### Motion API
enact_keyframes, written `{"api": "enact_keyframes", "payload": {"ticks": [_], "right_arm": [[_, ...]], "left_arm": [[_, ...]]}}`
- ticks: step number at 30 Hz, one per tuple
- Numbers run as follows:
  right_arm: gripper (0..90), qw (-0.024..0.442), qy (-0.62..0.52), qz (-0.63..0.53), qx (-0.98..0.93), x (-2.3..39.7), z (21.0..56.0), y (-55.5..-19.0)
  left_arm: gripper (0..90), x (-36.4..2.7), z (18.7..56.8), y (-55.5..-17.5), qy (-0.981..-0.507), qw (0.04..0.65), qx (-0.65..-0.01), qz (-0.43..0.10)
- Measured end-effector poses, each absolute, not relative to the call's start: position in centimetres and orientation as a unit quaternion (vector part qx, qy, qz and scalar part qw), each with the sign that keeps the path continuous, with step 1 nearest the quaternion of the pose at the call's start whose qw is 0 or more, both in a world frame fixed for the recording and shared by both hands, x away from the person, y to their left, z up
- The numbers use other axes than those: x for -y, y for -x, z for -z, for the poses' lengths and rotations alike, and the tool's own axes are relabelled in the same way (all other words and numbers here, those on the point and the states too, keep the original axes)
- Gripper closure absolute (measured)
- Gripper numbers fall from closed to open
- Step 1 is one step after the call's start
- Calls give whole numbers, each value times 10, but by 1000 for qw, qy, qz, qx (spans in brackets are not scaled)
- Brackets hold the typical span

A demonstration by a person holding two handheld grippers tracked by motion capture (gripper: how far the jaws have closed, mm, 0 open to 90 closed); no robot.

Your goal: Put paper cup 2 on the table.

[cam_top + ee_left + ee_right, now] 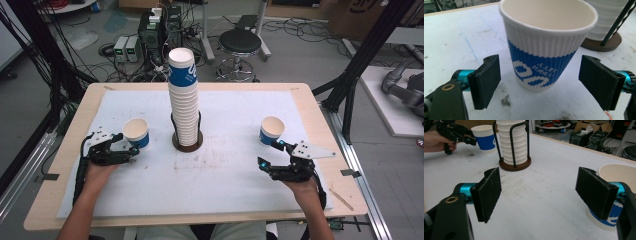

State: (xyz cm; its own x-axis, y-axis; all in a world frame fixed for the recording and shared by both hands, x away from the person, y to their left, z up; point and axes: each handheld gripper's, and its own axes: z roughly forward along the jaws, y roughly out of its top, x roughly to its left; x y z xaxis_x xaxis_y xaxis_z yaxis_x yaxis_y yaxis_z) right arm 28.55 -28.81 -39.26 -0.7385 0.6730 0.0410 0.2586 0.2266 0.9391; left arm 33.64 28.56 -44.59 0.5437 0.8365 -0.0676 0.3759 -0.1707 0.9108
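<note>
High view: a wide surface (90, 150) with a white mat is seen from above. Near the middle far part, a tall stack of cups (183, 95) is held upright in a round brown stand (187, 142) with black bars. At the left, a paper cup (136, 132) in white and blue is stood upright on the mat, and the left tool (131, 148) is placed around its near side. In the left gripper view the same cup (544, 50) is seen between the two black pads (487, 80), with a gap on each side, so the cup is not pressed and the left tool is open. No earlier picture is given, so nothing is told of its moving. At the right, a second paper cup (271, 130) is stood upright, and the right tool (272, 152) is held just near of it, a bit to the right. In the right gripper view the jaws are spread wide with only the bare mat between them, so the right tool is open and nothing is gripped. That cup (614, 173) is seen behind the right-hand pad (595, 191), outside the gap. Far off in that view, the left cup (485, 138) and the other hand (435, 141) are seen beside the stack.
</note>
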Motion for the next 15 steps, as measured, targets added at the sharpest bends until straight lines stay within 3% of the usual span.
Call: {"api": "enact_keyframes", "payload": {"ticks": [15], "right_arm": [[213,205,-328,-527,-757,296,396,-287]], "left_arm": [[177,-292,410,-297,-645,613,-366,-273]]}}
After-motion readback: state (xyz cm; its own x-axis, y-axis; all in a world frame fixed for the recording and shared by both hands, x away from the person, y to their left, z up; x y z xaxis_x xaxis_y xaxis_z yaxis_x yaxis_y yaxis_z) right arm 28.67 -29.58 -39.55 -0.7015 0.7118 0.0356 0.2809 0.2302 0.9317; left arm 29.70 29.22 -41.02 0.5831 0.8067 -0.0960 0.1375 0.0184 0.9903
